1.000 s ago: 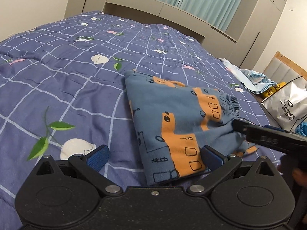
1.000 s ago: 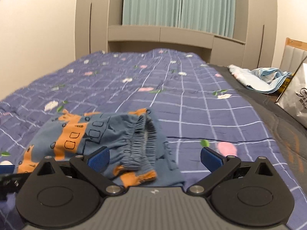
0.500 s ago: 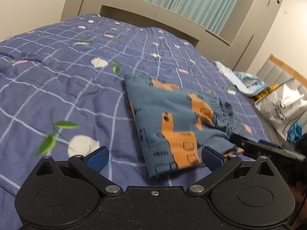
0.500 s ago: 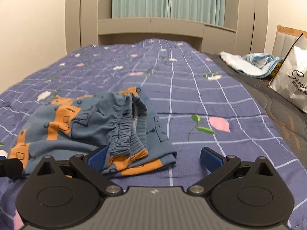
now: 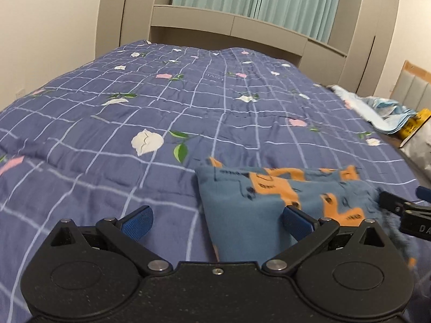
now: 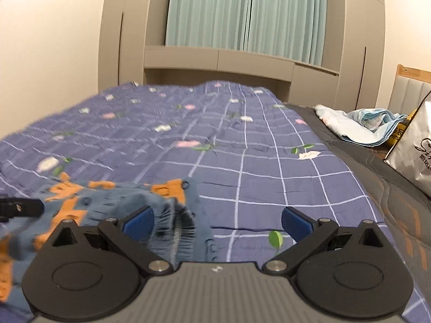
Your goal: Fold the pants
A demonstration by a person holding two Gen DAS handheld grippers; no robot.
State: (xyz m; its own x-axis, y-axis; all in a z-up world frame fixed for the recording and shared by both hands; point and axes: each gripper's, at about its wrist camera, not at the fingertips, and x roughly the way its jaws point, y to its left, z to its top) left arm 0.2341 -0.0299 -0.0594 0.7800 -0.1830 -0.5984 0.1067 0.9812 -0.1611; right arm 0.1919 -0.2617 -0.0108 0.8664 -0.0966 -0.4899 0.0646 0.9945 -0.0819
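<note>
The blue pants with orange print (image 5: 269, 202) lie folded into a small stack on the purple checked bedspread (image 5: 161, 113). My left gripper (image 5: 215, 222) is open, low over the stack's left edge, its right pad (image 5: 296, 222) above the cloth. My right gripper (image 6: 216, 222) is open too; its left pad (image 6: 138, 220) sits by the gathered elastic waistband (image 6: 177, 226) of the pants (image 6: 113, 202). Nothing is held between either pair of fingers. Each gripper's tip shows at the edge of the other's view.
A crumpled light blue cloth (image 6: 358, 125) lies at the bed's far right edge. A silver bag (image 6: 412, 148) stands beside it, with a yellow item behind. Cabinets and teal curtains (image 6: 242, 13) close off the far end; bedspread stretches ahead and left.
Both grippers have dropped lower and drawn closer to the pants, and both views tilted up toward the curtains. The pants stay folded in place; both grippers remain open.
</note>
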